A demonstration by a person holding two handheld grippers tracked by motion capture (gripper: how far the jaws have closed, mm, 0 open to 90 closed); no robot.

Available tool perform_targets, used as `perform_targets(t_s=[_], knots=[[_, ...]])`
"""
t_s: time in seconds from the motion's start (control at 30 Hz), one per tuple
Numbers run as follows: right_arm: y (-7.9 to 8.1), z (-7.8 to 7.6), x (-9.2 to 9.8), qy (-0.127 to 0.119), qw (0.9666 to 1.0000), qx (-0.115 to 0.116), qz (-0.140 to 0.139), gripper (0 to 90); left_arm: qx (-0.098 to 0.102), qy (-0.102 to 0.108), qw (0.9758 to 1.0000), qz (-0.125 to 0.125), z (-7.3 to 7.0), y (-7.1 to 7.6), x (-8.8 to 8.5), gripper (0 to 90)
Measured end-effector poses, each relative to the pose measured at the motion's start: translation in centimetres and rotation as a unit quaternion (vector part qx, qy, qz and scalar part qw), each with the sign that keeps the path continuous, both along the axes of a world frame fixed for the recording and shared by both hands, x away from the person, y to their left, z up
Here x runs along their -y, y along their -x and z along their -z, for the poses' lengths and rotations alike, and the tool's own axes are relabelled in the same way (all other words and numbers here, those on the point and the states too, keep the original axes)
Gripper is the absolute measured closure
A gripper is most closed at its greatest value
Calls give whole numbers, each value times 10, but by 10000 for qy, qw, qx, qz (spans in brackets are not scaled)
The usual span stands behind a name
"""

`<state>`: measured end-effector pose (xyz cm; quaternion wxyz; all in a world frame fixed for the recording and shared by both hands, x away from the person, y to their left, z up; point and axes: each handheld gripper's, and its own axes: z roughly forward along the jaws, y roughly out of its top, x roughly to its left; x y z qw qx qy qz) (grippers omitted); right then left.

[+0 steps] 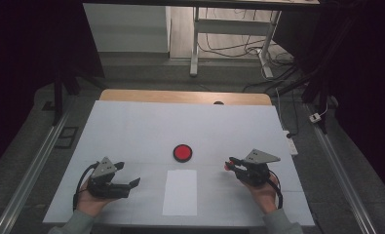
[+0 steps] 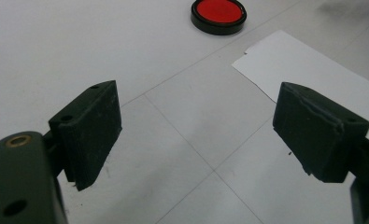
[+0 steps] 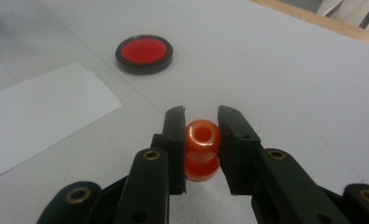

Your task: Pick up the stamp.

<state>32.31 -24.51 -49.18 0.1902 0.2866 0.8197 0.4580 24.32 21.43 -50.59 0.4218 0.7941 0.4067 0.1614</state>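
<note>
The right gripper (image 3: 200, 122) had its jaws closed on a small orange bead (image 3: 202, 148), a spool-shaped piece with a hole on top, held just above the surface (image 1: 131, 126) at the right, near side. The left gripper (image 1: 129, 175) rested at the near left with its jaws wide open and nothing between them.

The step in hand looked like carrying the bead toward the red disc (image 1: 182, 152), which lay flat near the middle, left of and slightly beyond the bead. To do it well, the grip should probably stay firm on the bead's narrow waist, since the rounded, glossy body could slip or twist out; a level, slow carry with the hole kept upward would help.

A white sheet (image 1: 180, 192) lay flat just near of the disc, between the two grippers; passing low over it risked catching its edge. Open room was ample: bare surface stretched between bead and disc, and the far half held nothing. The right edge sat near the right hand (image 1: 265, 192), so any swing was better directed inward.
</note>
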Motion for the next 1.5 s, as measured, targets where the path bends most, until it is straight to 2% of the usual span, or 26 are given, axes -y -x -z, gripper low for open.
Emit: perform_targets(t_s=[0.67, 1.5], knots=[[11, -18, -3, -471, 9985, 225, -147, 720, -15, -33, 10000, 1, 1, 0, 1, 159], [16, -19, -27, -623, 9967, 197, -483, 719, -41, -95, 9999, 13, 3, -1, 3, 160]])
